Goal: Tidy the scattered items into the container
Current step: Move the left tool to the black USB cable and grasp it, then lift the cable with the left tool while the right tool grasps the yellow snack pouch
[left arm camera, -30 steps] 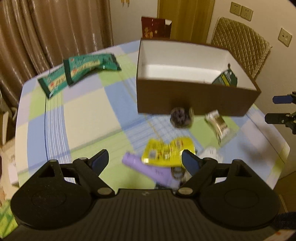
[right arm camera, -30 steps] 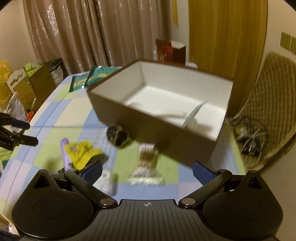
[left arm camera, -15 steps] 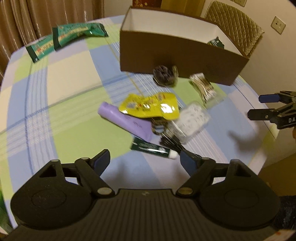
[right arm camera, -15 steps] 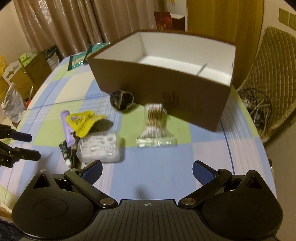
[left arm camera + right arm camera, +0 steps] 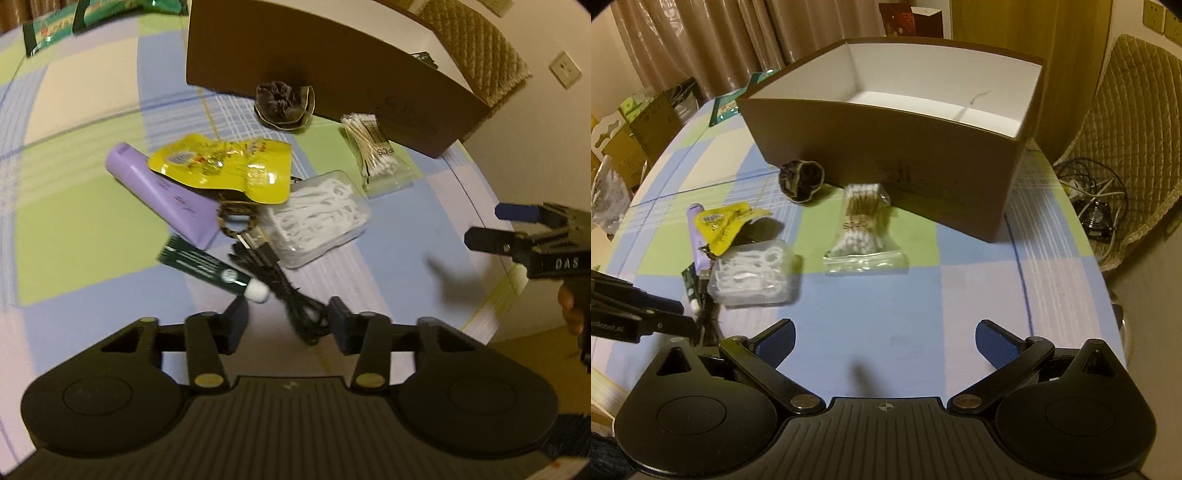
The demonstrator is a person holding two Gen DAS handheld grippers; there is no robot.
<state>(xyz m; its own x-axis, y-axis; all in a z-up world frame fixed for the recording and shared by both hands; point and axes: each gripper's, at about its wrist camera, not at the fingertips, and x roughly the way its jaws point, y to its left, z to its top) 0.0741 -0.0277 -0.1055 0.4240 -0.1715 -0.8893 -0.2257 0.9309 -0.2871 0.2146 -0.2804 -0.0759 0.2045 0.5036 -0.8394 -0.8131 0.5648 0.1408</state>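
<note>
A brown box (image 5: 886,147) with a white inside stands on the checked tablecloth. Before it lie a dark scrunchie (image 5: 282,103), a bag of cotton swabs (image 5: 862,229), a clear case of floss picks (image 5: 317,218), a yellow pouch (image 5: 225,166), a purple tube (image 5: 166,192), a green tube (image 5: 207,264) and a black cable (image 5: 288,291). My left gripper (image 5: 288,321) is open, low over the cable, one finger on each side of it. My right gripper (image 5: 884,339) is open and empty above the tablecloth, short of the swabs.
Green snack packs (image 5: 92,14) lie at the table's far left. A quilted chair (image 5: 1134,110) stands right of the box, with cables on the floor (image 5: 1093,199). Cardboard boxes (image 5: 639,125) stand by the curtains. The table edge (image 5: 491,306) runs close on the right.
My left gripper has dropped and moved forward towards the pile, its jaws narrowing around the black cable. My right gripper has pulled back from the box and come lower.
</note>
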